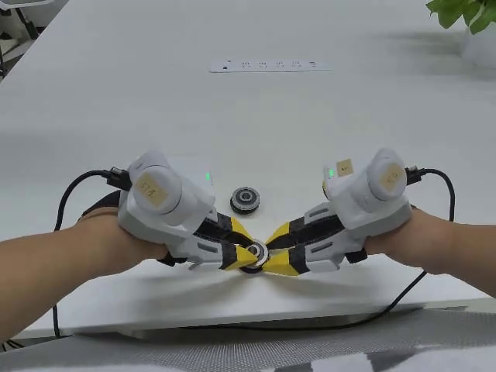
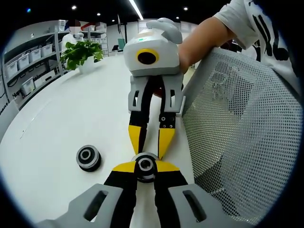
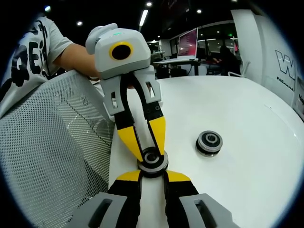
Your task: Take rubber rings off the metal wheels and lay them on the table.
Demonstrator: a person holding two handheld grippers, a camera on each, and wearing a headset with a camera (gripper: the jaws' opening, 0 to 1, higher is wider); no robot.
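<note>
A metal wheel with a black rubber ring [image 1: 255,253] hangs over the table's front edge, pinched from both sides. My left gripper [image 1: 245,256] comes in from the left and is shut on it; in the left gripper view the wheel [image 2: 145,166] sits between its yellow tips [image 2: 145,167]. My right gripper [image 1: 268,260] meets it from the right, shut on the same wheel [image 3: 153,161] at its rim, its own tips [image 3: 153,175] flanking the lower edge. A second ringed wheel [image 1: 245,199] lies flat on the white table [image 1: 155,101] just beyond, also visible as wheel [image 2: 88,157] and wheel [image 3: 209,142].
A white power strip [image 1: 269,66] lies at the far middle of the table. A potted plant [image 1: 463,14] stands at the back right. Grey mesh chair back [image 2: 237,133] is close behind the grippers. Cables trail from both grippers over the table edge.
</note>
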